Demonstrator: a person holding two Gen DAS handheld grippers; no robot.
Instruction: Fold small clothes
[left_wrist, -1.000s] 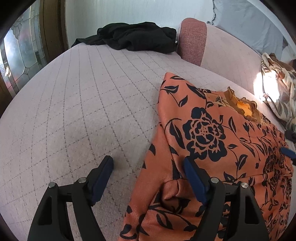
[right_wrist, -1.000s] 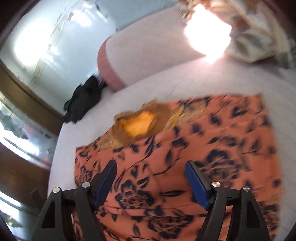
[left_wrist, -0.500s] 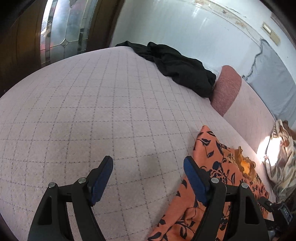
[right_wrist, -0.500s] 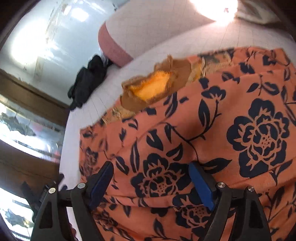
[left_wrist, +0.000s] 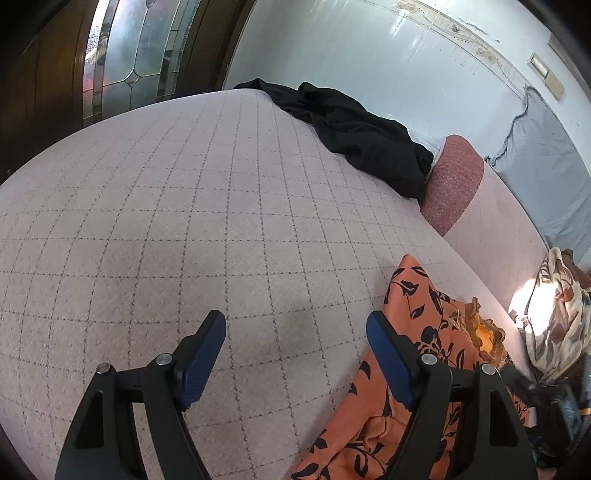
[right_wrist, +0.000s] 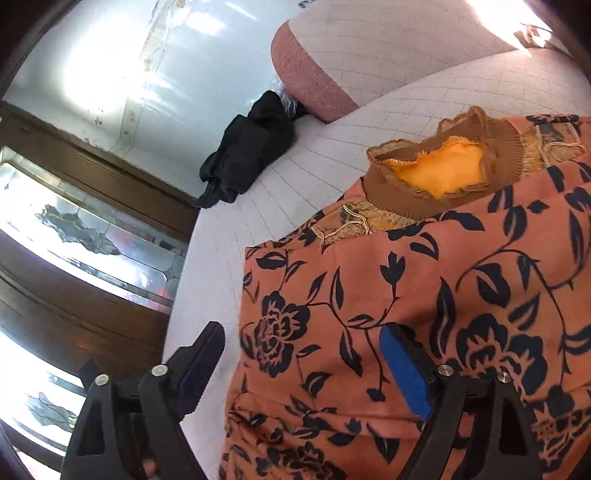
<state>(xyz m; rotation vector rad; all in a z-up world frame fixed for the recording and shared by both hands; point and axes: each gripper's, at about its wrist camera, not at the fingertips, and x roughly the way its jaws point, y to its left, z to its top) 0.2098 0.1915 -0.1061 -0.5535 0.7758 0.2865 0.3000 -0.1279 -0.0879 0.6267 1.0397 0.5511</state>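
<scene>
Right gripper (right_wrist: 301, 363) wide, jaws just been opening, straddling the orange floral garment (right_wrist: 424, 295)'s edge, nothing pinched. Left gripper (left_wrist: 295, 354) wide, empty over bare bed (left_wrist: 184, 221). Garment lies flat mid-bed, probably for the next fold.

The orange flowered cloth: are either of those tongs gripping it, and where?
Neither. Both tongs stand open; the right ones, just opening wider, hang over the orange cloth's left edge, pressing nothing.
</scene>
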